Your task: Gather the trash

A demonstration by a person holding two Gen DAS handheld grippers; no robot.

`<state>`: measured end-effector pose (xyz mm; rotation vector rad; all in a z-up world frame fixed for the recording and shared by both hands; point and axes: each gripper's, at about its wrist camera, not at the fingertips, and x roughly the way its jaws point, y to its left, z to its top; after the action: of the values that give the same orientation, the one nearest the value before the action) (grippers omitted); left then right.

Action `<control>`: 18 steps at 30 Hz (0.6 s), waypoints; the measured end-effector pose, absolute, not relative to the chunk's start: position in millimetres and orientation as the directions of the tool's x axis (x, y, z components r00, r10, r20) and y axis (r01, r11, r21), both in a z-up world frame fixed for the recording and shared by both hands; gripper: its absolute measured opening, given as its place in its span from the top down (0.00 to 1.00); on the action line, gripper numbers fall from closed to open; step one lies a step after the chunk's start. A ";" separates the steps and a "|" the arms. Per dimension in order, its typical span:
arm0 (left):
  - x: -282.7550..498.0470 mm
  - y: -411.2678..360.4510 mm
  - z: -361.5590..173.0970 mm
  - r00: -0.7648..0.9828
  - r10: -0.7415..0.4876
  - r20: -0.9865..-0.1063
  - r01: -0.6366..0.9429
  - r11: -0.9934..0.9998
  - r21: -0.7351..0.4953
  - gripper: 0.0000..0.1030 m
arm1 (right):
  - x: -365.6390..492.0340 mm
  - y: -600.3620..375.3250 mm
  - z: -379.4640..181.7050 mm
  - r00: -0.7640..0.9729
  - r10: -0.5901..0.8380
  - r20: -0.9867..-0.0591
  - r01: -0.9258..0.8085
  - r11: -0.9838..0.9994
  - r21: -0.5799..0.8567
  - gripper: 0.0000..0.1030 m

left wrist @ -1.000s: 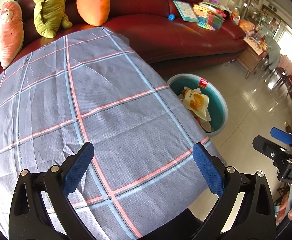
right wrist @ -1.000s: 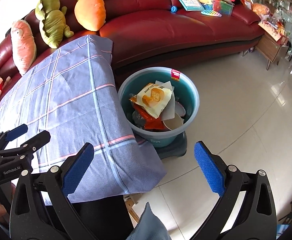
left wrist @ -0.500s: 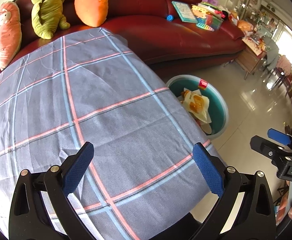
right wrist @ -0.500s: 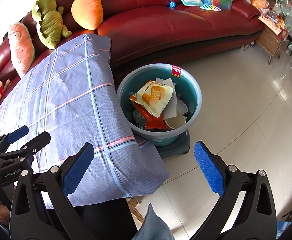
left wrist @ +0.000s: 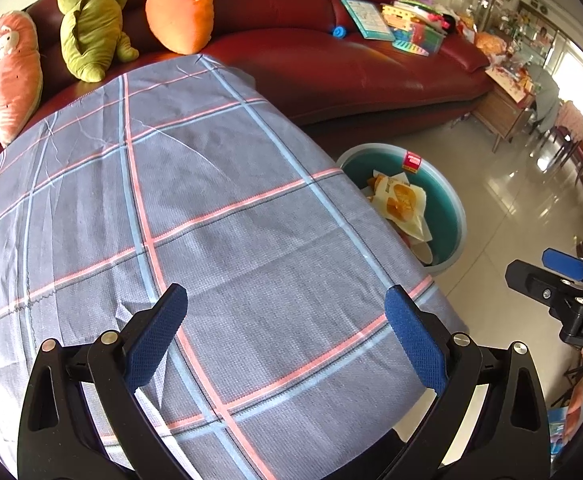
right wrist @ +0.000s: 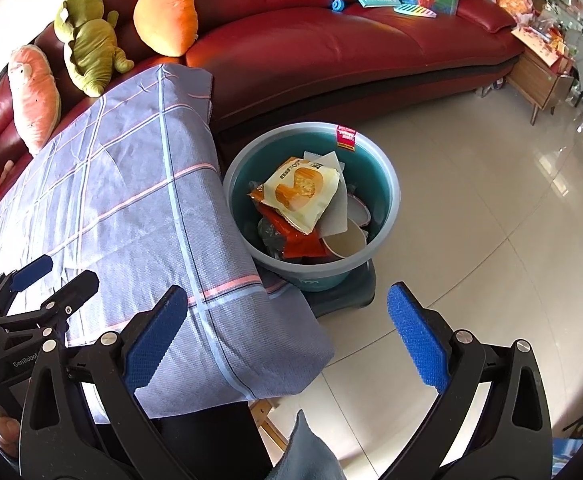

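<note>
1. Covering the table, the checked cloth (left wrist: 219, 216) shows no trash on it
2. Beside the cloth's right edge stands the teal bin (right wrist: 387, 184), low on the floor, with the yellow wrapper (right wrist: 301, 192) on top of its heap
3. From that bin, the right gripper (right wrist: 287, 334) is nearer, jaws wide and empty
4. Over the cloth, the left gripper (left wrist: 287, 336) hovers, likewise wide and empty
</note>
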<state>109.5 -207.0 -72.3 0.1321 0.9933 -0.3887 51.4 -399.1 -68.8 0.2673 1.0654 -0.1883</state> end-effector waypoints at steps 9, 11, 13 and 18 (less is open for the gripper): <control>113.7 -204.6 -76.6 0.488 -0.253 -0.835 0.376 0.925 -0.060 0.04 | 57.1 -399.6 -72.8 0.460 -0.041 -0.887 0.290 0.951 0.106 0.07; 114.7 -204.1 -77.4 0.488 -0.252 -0.835 0.374 0.926 -0.061 0.04 | 58.3 -399.4 -73.5 0.457 -0.043 -0.888 0.288 0.952 0.102 0.07; 115.9 -203.6 -78.7 0.488 -0.250 -0.836 0.372 0.926 -0.060 0.04 | 59.5 -399.2 -74.2 0.454 -0.044 -0.890 0.288 0.953 0.099 0.07; 117.5 -203.4 -80.8 0.483 -0.249 -0.839 0.372 0.926 -0.060 0.04 | 62.4 -397.4 -75.1 0.450 -0.049 -0.892 0.286 0.954 0.092 0.07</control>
<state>117.5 -203.4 -80.8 0.1364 0.9973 -0.3796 62.4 -397.4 -75.1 0.2433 1.0874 -0.2094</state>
